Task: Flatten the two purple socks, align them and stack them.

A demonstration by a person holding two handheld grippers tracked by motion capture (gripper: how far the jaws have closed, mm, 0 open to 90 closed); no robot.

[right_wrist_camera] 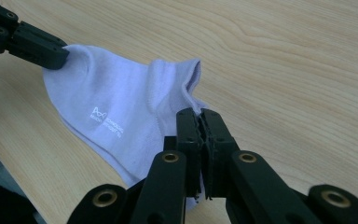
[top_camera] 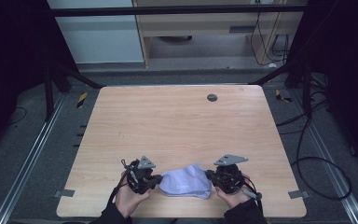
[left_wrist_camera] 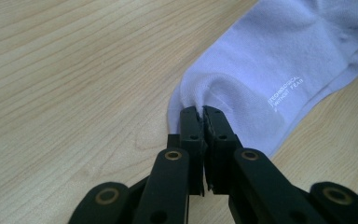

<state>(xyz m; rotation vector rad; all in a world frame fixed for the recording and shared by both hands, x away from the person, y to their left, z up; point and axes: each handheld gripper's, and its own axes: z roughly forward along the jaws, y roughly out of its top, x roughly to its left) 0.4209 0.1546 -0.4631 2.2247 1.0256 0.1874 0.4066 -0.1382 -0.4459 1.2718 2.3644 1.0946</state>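
A pale lavender ankle sock (top_camera: 185,182) with small white lettering lies near the table's front edge, between both hands. My left gripper (top_camera: 157,179) is shut on the sock's left end; in the left gripper view the jaws (left_wrist_camera: 201,111) pinch a fold of the sock (left_wrist_camera: 279,60). My right gripper (top_camera: 209,175) is shut on the sock's right end; the right gripper view has its jaws (right_wrist_camera: 199,114) closed on the fabric by the cuff (right_wrist_camera: 121,107). The left gripper (right_wrist_camera: 60,55) also appears at the top left of that view, holding the far end.
The wooden table (top_camera: 177,121) has a small grey round cap (top_camera: 212,97) near its far edge. Tape tabs (top_camera: 64,192) mark the front corners. Cables (top_camera: 317,163) lie on the floor to the right, and metal rails run along both sides.
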